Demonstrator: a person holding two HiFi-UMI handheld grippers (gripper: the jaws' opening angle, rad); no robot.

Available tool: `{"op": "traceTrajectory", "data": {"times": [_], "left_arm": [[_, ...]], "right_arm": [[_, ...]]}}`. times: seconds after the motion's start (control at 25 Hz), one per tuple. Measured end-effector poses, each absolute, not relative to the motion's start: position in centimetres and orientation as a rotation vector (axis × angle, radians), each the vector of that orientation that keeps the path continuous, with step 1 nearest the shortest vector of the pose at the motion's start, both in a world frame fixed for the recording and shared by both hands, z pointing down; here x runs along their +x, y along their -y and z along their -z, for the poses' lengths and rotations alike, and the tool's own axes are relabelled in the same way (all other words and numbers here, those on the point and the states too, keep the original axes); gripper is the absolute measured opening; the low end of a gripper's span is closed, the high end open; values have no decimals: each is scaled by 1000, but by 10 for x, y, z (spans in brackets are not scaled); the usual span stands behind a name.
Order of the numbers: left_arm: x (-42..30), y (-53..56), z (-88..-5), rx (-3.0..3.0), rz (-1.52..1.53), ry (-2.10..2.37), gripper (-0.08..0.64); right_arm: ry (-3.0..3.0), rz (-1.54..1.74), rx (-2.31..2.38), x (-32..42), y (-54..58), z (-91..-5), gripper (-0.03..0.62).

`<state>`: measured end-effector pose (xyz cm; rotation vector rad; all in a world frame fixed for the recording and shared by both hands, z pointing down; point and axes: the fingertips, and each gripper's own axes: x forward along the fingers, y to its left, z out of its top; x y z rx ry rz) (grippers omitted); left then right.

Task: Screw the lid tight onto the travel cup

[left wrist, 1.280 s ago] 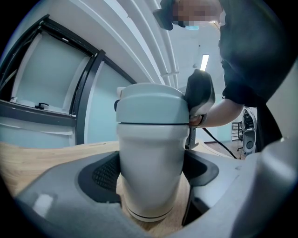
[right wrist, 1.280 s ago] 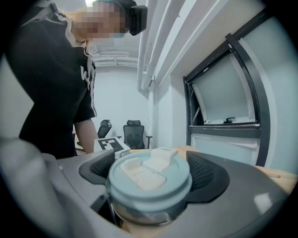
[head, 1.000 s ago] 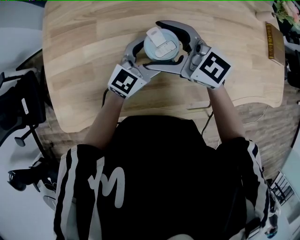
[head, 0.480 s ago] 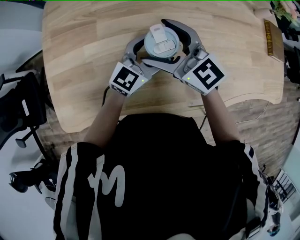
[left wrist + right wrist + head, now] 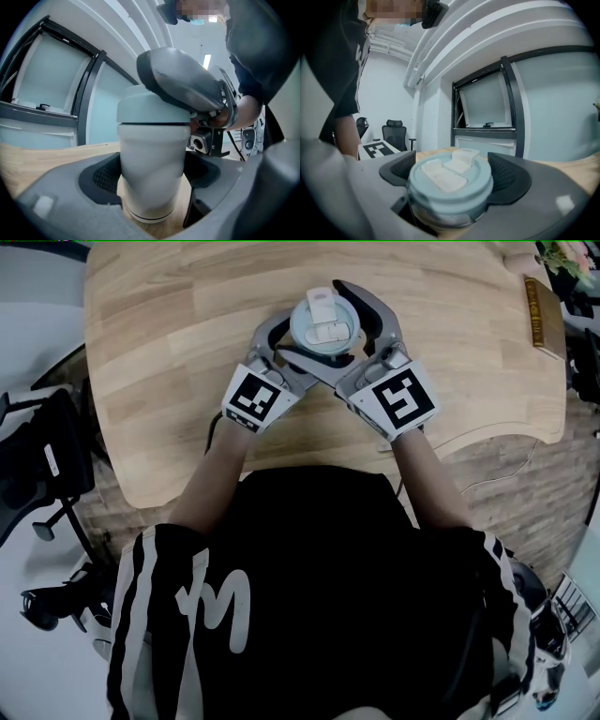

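**Both grippers are clamped on a cup in the middle of the table, one low and one high.**

The left gripper pinches the smooth white body of the travel cup between its ribbed pads. The right gripper is closed round the pale blue-grey flip-top lid seated on top. The cup stands upright on the pale wooden table, close in front of the person. I'd worry most about that slick wall: if the lower grip is slack, the cup may spin with the lid and never tighten. A tilted twist could also cross the threads. Beyond are dark-framed windows and a black office chair.
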<state>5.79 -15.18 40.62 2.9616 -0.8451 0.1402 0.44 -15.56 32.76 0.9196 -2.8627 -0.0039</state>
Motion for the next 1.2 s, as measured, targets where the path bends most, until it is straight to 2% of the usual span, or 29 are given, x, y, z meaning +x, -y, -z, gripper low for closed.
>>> {"op": "traceTrajectory", "data": {"times": [0.88,1.2], "left_arm": [[59,152,-407,2966,-132,835,413],[58,151,-407,2969,-132,824,413]], "right_arm": [[2725,-39,1299,12,164,-329,466],[2752,-42,1285,11,161,-326,467]]}}
